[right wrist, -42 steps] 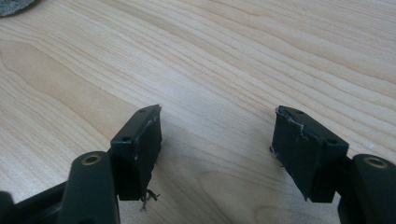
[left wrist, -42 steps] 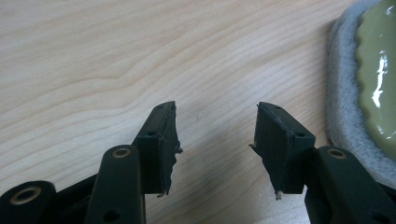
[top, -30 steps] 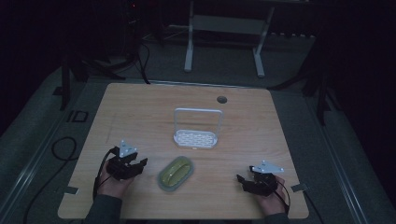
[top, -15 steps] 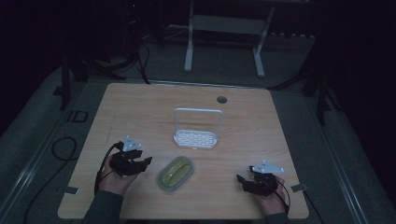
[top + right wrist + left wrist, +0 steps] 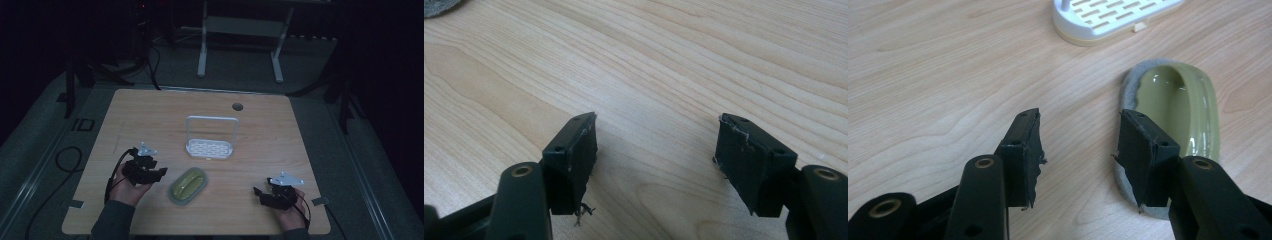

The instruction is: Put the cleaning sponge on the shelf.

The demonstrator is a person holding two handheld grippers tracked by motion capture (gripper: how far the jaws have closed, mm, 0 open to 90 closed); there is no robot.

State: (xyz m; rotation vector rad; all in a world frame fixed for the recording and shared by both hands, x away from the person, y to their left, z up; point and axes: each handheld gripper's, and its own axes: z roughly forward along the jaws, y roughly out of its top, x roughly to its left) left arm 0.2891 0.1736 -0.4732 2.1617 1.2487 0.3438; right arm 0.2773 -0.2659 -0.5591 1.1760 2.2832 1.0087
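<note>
A: Green dish (image 5: 188,184) is lying flat on the wooden surface (image 5: 280,125), near its front edge, between the two hands and in front of the white rack (image 5: 210,147).

B: What is differing from a second ago?

A: Left gripper (image 5: 155,174) is sitting a little higher and closer to the dish than it was, and its fingers (image 5: 1023,150) have just been opening. They are now standing wide apart with only bare wood between them; in the left gripper view the dish (image 5: 1178,107) is lying just beside and partly behind one finger. Dish, rack and right gripper (image 5: 261,194) are lying where they were.

B: And the right one's fingers?

A: Spread wide too, hovering over bare wood, holding nothing.

B: Counting things?

A: One dish, one rack, two grippers, one round hole (image 5: 237,106) near the surface's far edge.
</note>
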